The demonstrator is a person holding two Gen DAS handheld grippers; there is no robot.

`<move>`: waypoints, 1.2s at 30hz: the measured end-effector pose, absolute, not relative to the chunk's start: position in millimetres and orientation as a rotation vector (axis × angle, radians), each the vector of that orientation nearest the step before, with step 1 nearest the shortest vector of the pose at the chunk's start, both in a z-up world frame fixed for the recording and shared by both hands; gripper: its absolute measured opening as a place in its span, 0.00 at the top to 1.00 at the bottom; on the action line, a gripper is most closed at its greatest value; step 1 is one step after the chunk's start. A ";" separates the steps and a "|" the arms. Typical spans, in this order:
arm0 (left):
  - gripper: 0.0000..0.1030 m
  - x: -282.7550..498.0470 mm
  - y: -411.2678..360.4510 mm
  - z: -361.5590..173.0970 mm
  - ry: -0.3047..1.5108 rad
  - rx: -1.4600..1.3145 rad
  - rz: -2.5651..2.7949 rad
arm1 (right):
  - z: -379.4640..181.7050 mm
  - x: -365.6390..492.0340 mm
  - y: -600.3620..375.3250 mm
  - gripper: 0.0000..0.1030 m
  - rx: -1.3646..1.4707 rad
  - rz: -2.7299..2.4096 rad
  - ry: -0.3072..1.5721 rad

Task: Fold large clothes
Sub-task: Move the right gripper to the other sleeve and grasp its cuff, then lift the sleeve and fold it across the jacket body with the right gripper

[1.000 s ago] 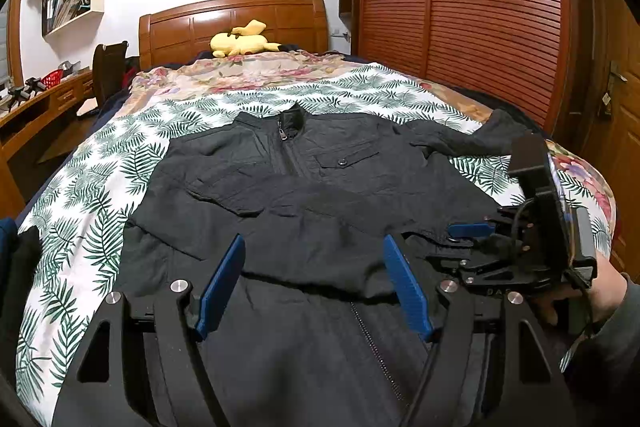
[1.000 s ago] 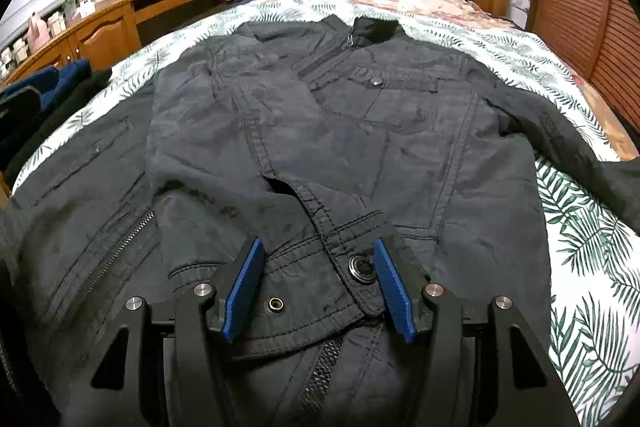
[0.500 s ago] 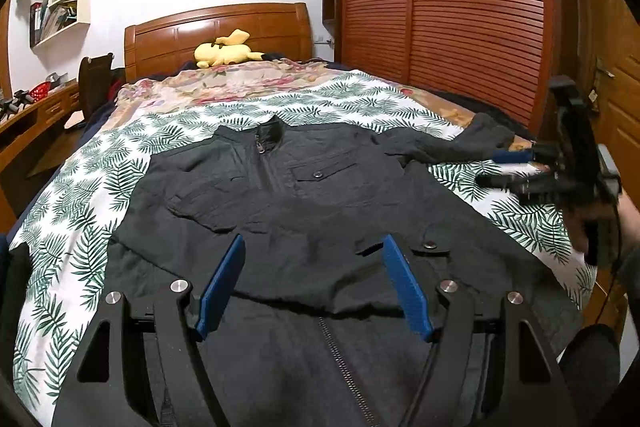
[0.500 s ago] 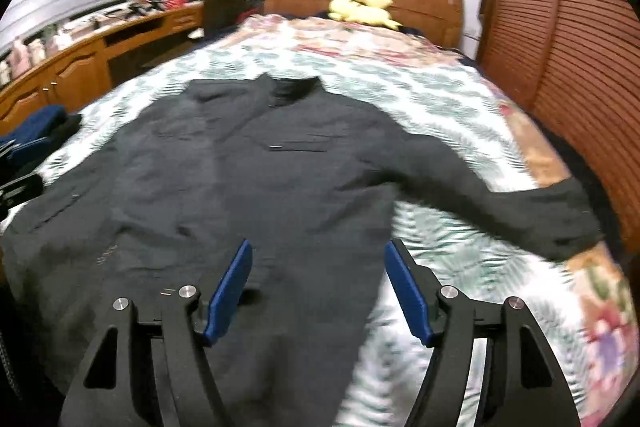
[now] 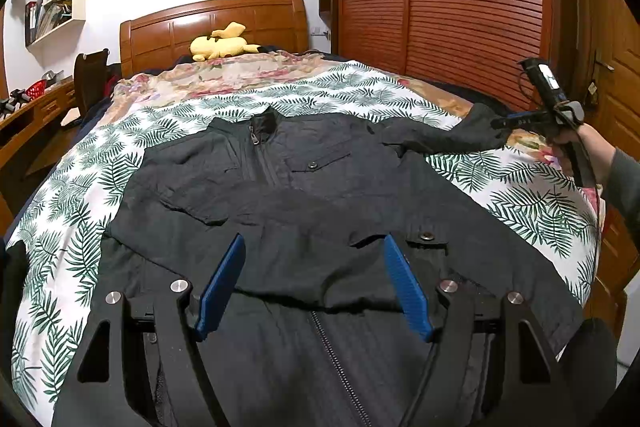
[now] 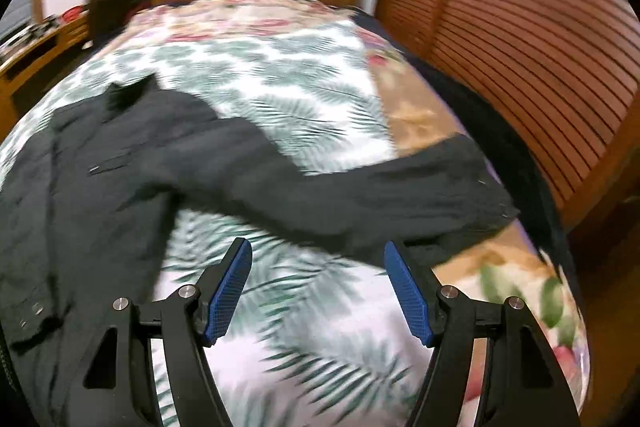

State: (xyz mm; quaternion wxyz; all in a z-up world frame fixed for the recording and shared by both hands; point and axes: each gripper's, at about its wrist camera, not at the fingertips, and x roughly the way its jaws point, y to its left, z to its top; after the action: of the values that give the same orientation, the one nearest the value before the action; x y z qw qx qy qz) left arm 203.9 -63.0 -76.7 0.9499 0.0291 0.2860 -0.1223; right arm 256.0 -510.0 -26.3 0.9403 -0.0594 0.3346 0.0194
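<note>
Dark zip-front fabric jacket (image 5: 304, 211): one sleeve folded across, other sleeve (image 6: 380, 195) outstretched ahead of right tongs (image 6: 318, 287); left tongs (image 5: 314, 283) likewise wide open, empty.

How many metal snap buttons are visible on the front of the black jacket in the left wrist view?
2. One snap button sits on the chest pocket flap of the black jacket; the other snap button is lower, near the right blue pad. Folds may hide more.

Jacket (image 5: 304, 195) flat on bed (image 5: 520, 195); plush toy (image 5: 222, 45) behind.
</note>
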 end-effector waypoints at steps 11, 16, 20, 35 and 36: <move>0.30 209.0 -67.9 -79.7 0.600 0.072 -0.265 | -49.4 324.9 -575.1 0.31 0.033 -0.136 0.766; 0.30 208.9 -70.0 -80.4 0.606 0.075 -0.272 | -57.9 342.1 -608.2 0.31 0.134 -0.196 0.796; 0.30 209.5 -71.2 -79.8 0.606 0.076 -0.274 | -64.4 349.3 -620.7 0.32 0.184 -0.203 0.818; 0.30 204.2 -63.6 -75.7 0.600 0.063 -0.263 | -6.5 316.7 -536.6 0.92 -0.055 -0.087 0.604; 0.30 203.0 -63.0 -74.7 0.597 0.062 -0.263 | 5.2 308.3 -527.3 0.92 -0.069 -0.077 0.572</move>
State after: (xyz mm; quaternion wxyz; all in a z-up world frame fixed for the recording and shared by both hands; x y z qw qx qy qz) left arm 203.0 -63.0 -74.7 0.9468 0.0306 0.2934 -0.1289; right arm 308.3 -527.3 5.2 0.9581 -0.0340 0.2818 -0.0382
